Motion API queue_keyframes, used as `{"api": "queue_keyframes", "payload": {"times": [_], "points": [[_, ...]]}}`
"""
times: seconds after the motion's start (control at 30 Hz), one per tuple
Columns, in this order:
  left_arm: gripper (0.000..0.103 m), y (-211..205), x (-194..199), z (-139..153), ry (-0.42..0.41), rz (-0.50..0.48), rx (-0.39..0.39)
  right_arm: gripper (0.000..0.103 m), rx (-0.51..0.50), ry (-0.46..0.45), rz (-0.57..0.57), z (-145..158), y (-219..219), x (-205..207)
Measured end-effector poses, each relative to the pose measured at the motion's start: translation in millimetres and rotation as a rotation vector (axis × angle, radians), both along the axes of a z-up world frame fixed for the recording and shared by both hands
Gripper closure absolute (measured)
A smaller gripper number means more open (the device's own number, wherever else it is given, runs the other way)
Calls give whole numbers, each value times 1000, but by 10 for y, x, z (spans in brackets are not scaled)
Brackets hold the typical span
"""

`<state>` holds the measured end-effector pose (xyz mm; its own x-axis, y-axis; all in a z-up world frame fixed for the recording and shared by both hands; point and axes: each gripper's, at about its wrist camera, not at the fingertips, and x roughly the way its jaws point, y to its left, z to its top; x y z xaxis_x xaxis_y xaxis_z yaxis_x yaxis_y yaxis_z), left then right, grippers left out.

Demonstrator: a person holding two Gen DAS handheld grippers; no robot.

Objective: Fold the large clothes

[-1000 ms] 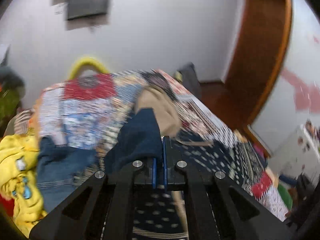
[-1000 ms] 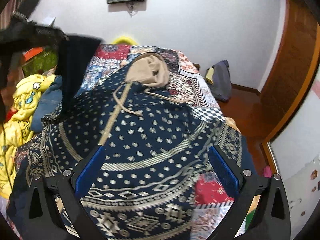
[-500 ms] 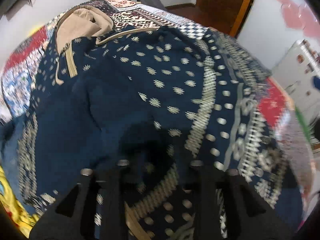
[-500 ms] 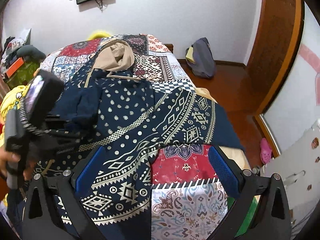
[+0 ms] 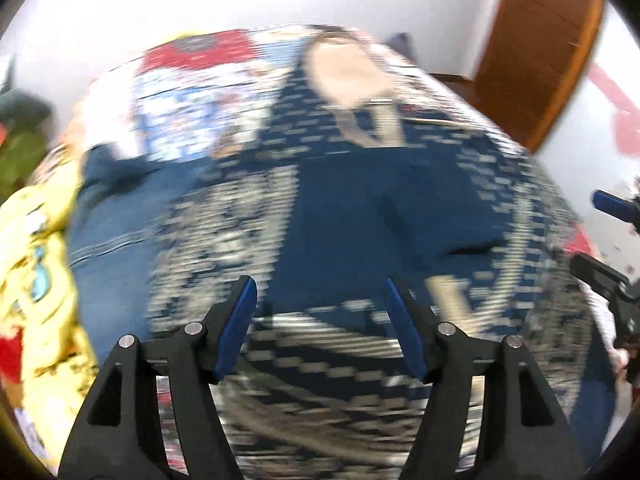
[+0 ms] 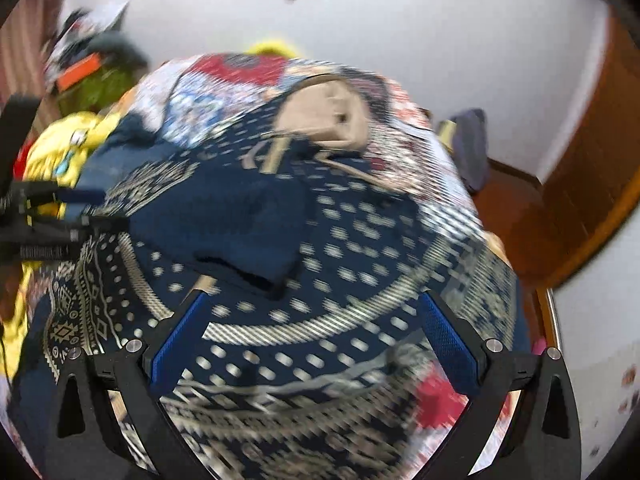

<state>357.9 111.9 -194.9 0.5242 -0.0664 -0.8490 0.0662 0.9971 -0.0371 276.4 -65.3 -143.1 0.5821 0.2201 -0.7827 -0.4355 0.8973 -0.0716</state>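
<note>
A navy hoodie (image 6: 360,240) with a cream pattern lies spread on the bed, its beige-lined hood (image 6: 324,120) at the far end. One plain navy sleeve (image 6: 224,232) is folded across the body. My left gripper (image 5: 319,284) hovers over the hoodie (image 5: 360,200), and its jaws are opening with nothing between them. It also shows at the left edge of the right wrist view as the left gripper (image 6: 60,208). My right gripper (image 6: 312,300) stands wide open above the hoodie's lower part, holding nothing. Both views are blurred by motion.
A yellow garment (image 5: 32,260) and blue jeans (image 5: 112,216) lie at the bed's left side on the patchwork cover (image 5: 200,92). A wooden door (image 5: 540,40) stands to the right. A dark bag (image 6: 468,148) sits on the floor by the wall.
The left gripper was shut on the navy sleeve; it carried it over the hoodie, let go and opened. The sleeve now lies across the body. The right gripper stayed open.
</note>
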Motion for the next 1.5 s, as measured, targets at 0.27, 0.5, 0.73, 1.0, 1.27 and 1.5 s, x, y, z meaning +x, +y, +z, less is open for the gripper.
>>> {"api": "queue_keyframes", "payload": {"times": [0.27, 0.5, 0.73, 1.0, 1.27, 1.5], "points": [[38, 700, 38, -317, 29, 141, 32, 18, -99, 56, 125, -407, 795, 326], [38, 792, 134, -655, 66, 158, 15, 34, -182, 107, 130, -786, 1040, 532], [37, 794, 139, -695, 47, 176, 20, 80, -132, 70, 63, -711, 933, 564], [37, 728, 141, -695, 50, 175, 74, 85, -47, 20, -71, -385, 301, 590], [37, 708, 171, -707, 65, 185, 92, 85, 71, 88, -165, -296, -392, 627], [37, 709, 211, -723, 91, 193, 101, 75, -47, 102, -224, -409, -599, 539]]}}
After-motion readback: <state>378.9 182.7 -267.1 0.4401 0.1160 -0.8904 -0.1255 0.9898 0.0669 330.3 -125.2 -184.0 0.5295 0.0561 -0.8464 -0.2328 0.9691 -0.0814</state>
